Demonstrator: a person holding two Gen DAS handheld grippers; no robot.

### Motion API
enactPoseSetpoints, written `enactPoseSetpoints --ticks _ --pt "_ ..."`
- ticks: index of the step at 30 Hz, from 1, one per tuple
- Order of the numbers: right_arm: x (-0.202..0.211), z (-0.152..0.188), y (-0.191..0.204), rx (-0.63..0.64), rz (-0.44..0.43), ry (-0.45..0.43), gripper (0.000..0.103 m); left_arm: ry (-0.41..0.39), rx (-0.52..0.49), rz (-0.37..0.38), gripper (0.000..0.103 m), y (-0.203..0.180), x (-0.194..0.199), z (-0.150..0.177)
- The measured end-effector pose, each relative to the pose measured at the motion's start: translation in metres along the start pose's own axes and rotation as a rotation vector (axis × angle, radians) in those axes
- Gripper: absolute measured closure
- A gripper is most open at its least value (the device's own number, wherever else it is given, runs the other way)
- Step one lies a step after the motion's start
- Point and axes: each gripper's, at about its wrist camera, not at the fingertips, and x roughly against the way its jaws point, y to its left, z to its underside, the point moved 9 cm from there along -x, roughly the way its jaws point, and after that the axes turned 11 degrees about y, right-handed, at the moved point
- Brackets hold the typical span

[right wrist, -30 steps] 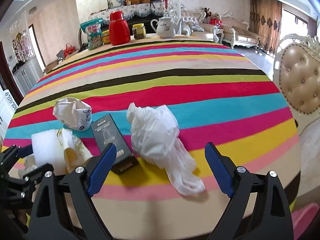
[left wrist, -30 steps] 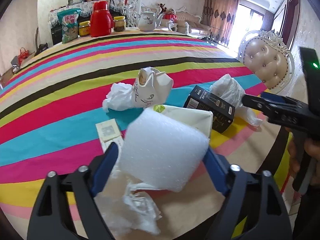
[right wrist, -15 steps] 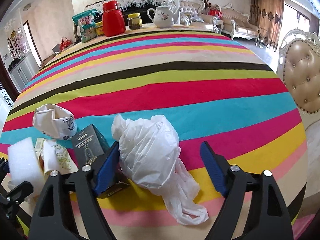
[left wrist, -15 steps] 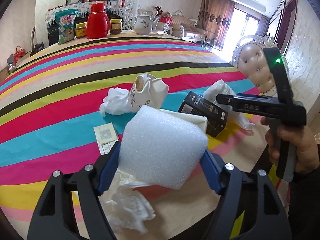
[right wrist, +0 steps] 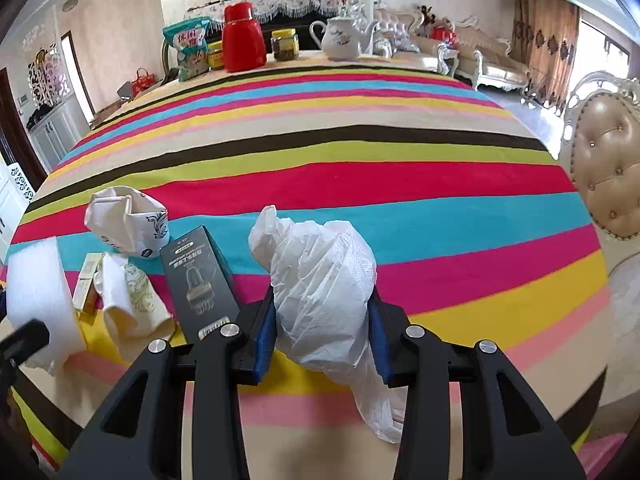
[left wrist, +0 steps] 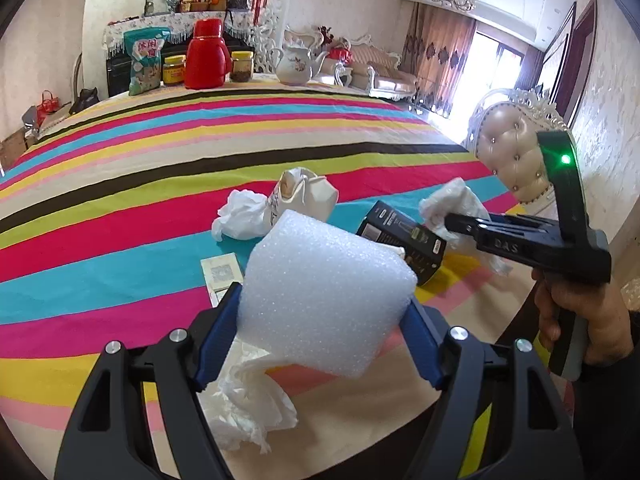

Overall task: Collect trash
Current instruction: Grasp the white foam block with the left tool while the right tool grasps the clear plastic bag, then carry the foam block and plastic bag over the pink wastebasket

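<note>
The left gripper fills the bottom of the left wrist view. Its blue jaws are squeezing a big white foam block, one pad on each side, and the block sits up off the desk with the bright striped cloth. Under it, low in the frame, lies a crumpled white paper tissue.

In the right wrist view, the right gripper is at the bottom middle. Its jaws are clenched tight on a scrunched white plastic bag. The bag's loose end hangs down toward the bottom edge of the frame.

Just left of the bag lies a long black cardboard box flat on the desk. Further left are a folded cream paper bag with a green pattern and, above it, a crushed white paper bag with dark print.

In the left wrist view, a hand holds the right gripper's handle at the right edge.

At the top of both views, at the far end of the desk, stand a red jug and a white teapot.
</note>
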Motion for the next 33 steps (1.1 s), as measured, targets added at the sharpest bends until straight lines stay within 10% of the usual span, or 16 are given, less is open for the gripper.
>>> enactPoseSetpoints --ticks 33 --pt "0.156 0.134 -0.069 -0.123 0.121 -0.199 0.064 -0.107 -0.120 0.099 0.031 -0.123 0.055 0.030"
